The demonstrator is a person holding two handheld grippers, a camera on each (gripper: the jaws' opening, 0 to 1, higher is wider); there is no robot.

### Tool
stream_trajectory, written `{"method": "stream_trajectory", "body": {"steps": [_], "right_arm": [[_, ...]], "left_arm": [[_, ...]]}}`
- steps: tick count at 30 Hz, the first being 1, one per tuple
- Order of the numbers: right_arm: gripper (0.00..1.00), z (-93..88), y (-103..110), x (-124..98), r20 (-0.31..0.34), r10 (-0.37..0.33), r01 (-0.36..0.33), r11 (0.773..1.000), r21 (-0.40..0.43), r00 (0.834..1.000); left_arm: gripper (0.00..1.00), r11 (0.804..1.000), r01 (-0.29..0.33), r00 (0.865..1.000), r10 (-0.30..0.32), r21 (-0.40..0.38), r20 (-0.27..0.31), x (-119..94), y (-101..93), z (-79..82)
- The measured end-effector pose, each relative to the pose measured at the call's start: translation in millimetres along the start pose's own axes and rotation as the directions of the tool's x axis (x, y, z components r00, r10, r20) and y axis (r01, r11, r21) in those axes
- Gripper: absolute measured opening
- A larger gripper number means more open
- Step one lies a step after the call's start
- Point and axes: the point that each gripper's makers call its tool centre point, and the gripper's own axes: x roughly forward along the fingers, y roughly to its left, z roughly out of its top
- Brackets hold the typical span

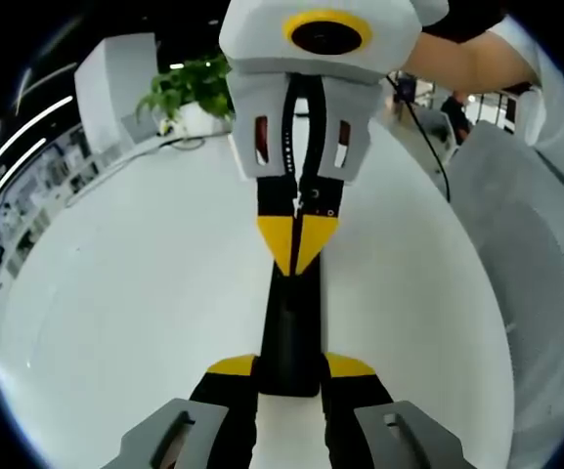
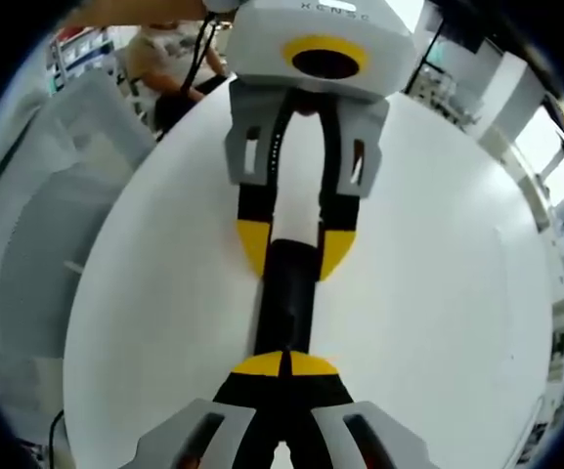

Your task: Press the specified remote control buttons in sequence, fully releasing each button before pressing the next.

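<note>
A slim black remote control (image 1: 289, 327) lies lengthwise on the white round table (image 1: 125, 293). In the left gripper view my left gripper (image 1: 291, 367) is shut on its near end, with a yellow fingertip (image 1: 231, 366) on each side. My right gripper (image 1: 298, 244) comes in from the top, shut, its yellow tips together and pointing down onto the remote's far end. In the right gripper view my right gripper (image 2: 286, 363) has both tips touching over the remote (image 2: 286, 298). Beyond it, my left gripper (image 2: 293, 249) clasps the remote's other end.
A potted plant (image 1: 189, 88) stands at the table's far edge, with a cable beside it. A grey mesh chair back (image 1: 545, 274) borders the table; it also shows as the chair (image 2: 37, 244). A person's arm (image 1: 467, 59) holds the right gripper.
</note>
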Motion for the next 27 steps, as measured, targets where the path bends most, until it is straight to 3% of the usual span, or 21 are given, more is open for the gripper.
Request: {"method": "stream_trajectory", "body": {"steps": [27], "right_arm": [[0.0, -0.2, -0.1, 1.4, 0.001, 0.021, -0.021, 0.999, 0.038, 1.0]], "left_arm": [[0.24, 1.0, 0.003, 1.0, -0.003, 0.001, 0.002, -0.5, 0.0, -1.1]]}}
